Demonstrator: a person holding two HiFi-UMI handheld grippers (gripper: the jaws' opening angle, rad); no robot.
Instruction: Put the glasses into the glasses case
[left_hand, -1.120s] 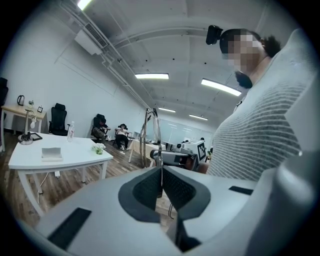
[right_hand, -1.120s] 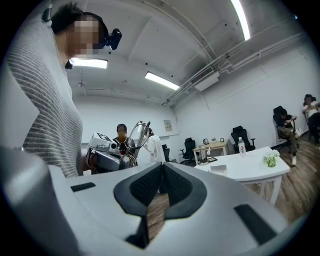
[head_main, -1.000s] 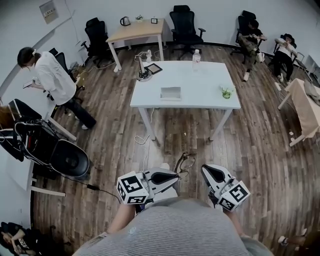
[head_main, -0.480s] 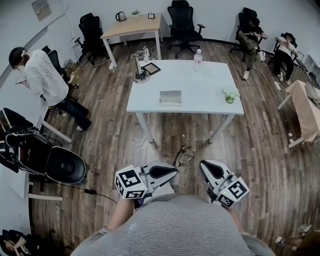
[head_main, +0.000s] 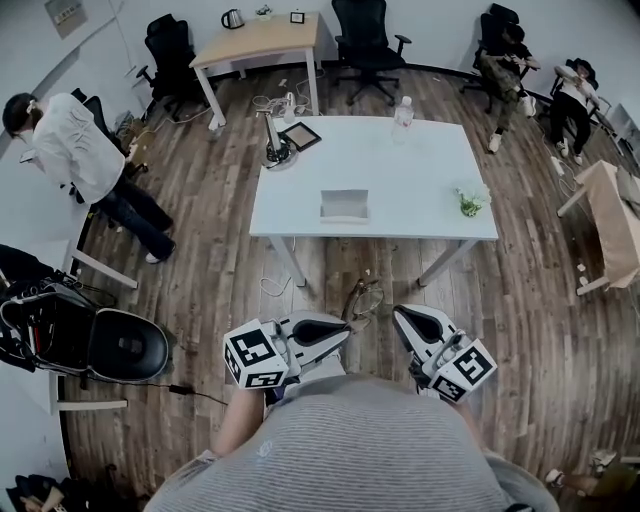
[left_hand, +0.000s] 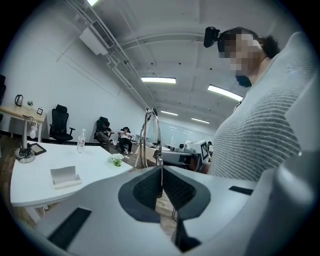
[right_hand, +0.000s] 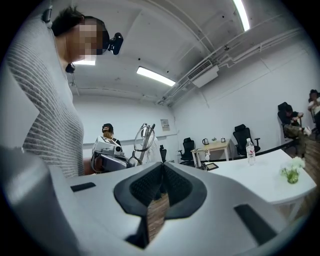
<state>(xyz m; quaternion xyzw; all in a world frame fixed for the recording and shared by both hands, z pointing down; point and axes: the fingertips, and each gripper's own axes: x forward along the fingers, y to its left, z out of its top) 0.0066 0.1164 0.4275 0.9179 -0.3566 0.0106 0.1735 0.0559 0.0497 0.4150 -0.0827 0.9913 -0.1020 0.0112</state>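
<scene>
Left gripper (left_hand: 161, 176) is closed on the glasses (left_hand: 151, 135). A thin metal part of the frame is pinched between the pads, and the lenses stand upright just above the jaws. Which part of the frame is pinched cannot be made out. Right gripper (right_hand: 162, 179) is closed with nothing between its jaws. It is held just beside the left gripper, apart from the glasses. The glasses case (head_main: 345, 206) is seen on the white table (head_main: 420, 170), well ahead of both grippers and below them, and it appears to be open.

The glasses are judged light, with a thin frame that is easily bent. The lenses are judged fragile and easily scratched. Smooth metal is likely to pivot or slip in the pads, so a firm but gentle hold is advised. Hold is best taken on an arm or the bridge, never on a lens. The case is judged light and liable to slide, so steadying with the free gripper is recommended.
</scene>
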